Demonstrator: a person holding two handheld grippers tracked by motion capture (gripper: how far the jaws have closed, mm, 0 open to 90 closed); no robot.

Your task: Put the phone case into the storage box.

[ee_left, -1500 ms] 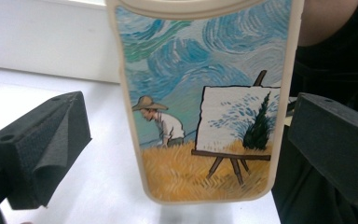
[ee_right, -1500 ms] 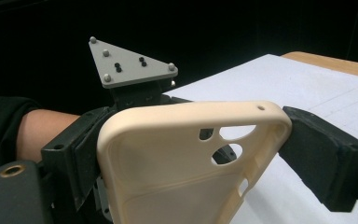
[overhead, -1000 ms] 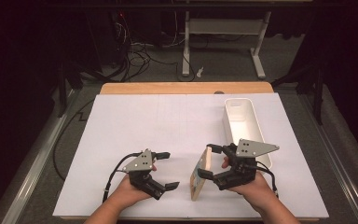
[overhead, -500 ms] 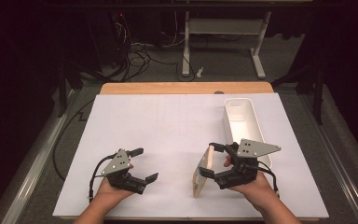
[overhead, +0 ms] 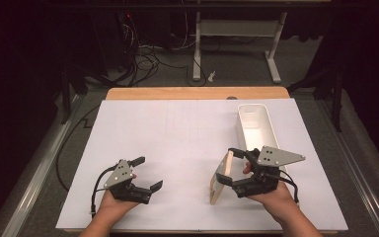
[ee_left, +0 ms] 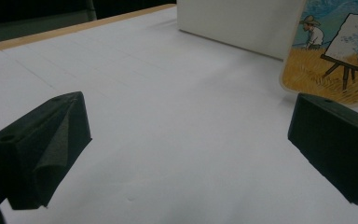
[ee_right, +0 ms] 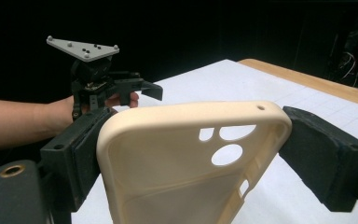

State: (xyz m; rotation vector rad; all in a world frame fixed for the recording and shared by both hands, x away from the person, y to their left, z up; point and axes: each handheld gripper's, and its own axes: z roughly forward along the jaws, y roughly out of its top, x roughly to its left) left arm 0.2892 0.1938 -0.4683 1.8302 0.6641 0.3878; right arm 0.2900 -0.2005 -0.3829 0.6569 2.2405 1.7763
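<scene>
A cream phone case (overhead: 220, 177) stood on edge near the front of the white tabletop (overhead: 177, 133), pinched across its width by the right hand-held gripper (overhead: 233, 170), whose two black pads (ee_right: 81, 154) pressed on its opposite long edges in the right gripper view. The case (ee_right: 177, 163) showed its hollow inner side there, with camera cut-outs near the top; its printed back, a painter at an easel in a yellow field (ee_left: 328, 51), faced the left gripper view. The left hand-held gripper (overhead: 147, 174) hovered well apart to the left, jaws spread wide and holding nothing. A long white tray (overhead: 256, 126) lay just beyond the case on the right. The case looked light and thin-walled, likely to flex or bow if squeezed hard, and its smooth rim could slip under a loose pinch. The firmer hold seemed to be across the side rails near the middle, clear of the weaker cut-out corner.
</scene>
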